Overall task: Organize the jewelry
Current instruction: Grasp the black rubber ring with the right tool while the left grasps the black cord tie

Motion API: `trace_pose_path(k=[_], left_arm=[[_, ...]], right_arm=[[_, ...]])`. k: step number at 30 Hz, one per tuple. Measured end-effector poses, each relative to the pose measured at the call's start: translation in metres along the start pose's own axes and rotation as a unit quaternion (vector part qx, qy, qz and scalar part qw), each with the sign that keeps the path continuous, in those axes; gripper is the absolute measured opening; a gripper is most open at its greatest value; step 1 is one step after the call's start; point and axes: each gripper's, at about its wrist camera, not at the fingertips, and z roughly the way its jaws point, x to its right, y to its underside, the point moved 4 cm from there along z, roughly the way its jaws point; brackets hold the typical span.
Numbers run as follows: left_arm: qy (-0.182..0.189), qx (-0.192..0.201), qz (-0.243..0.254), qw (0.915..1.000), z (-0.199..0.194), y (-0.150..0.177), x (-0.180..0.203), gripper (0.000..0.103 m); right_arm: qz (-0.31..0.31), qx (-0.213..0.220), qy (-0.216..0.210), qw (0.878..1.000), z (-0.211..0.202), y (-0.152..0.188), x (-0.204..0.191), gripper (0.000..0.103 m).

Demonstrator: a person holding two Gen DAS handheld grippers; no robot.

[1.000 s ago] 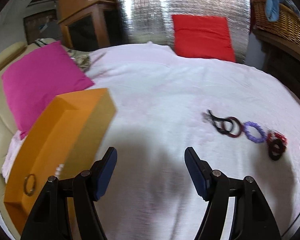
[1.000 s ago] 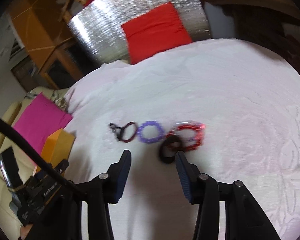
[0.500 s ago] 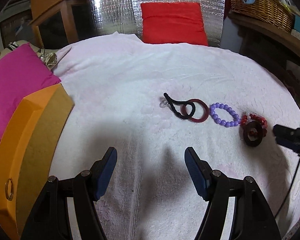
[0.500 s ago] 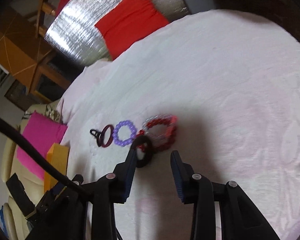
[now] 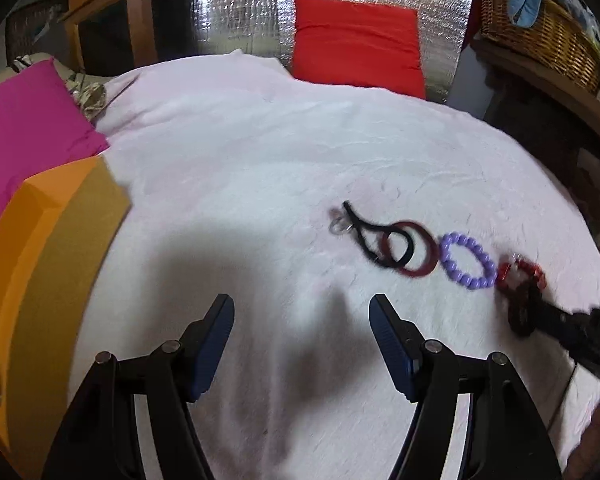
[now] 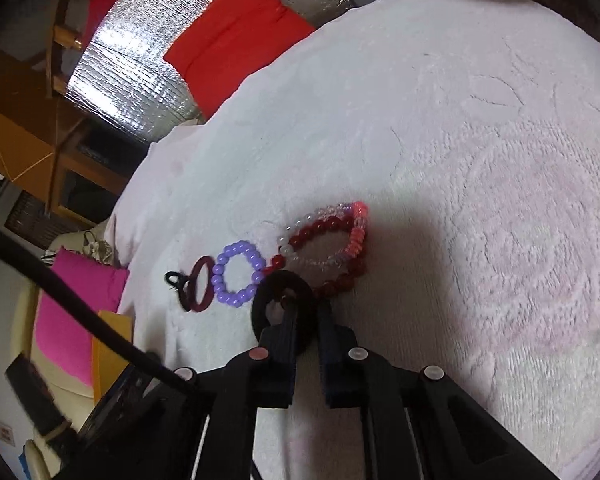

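Jewelry: right hand-held gripper (image 6: 306,316) clamps a smooth black ring (image 6: 260,300) beside round red beads (image 6: 332,228); left hand-held gripper (image 5: 302,320) gapes.

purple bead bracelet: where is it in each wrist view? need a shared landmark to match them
Left wrist: the purple bead bracelet lies right of centre on the white cover, between the dark red bangle and the red bead bracelet.
Right wrist: left of centre, just up-left of the right gripper, same neighbours either side.
Shared landmark: the red cushion against the silver panel.
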Motion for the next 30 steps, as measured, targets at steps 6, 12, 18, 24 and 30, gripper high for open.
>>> trace_pose_path(k=[6,12,18,24,30], left_arm=[[0.058,0.011,-0.013,0.9982,0.014,-0.014,0.021,0.072],[0.065,0.015,-0.024,0.9975,0.026,-0.023,0.04,0.073],[0.052,0.003,-0.026,0.9983,0.05,-0.026,0.045,0.045],[0.046,0.012,-0.037,0.9982,0.044,-0.028,0.032,0.011],[0.067,0.027,-0.027,0.997,0.021,-0.025,0.026,0.011]], right_arm=[[-0.004,-0.009,-0.039,0.999,-0.022,0.01,0.0,0.01],[-0.015,-0.016,-0.034,0.999,-0.026,0.013,0.01,0.01],[-0.023,-0.025,-0.02,0.999,-0.024,0.012,0.024,0.01],[-0.044,-0.012,-0.02,0.999,-0.033,0.01,0.023,0.01],[-0.079,0.01,-0.033,0.996,-0.042,0.014,-0.002,0.01]])
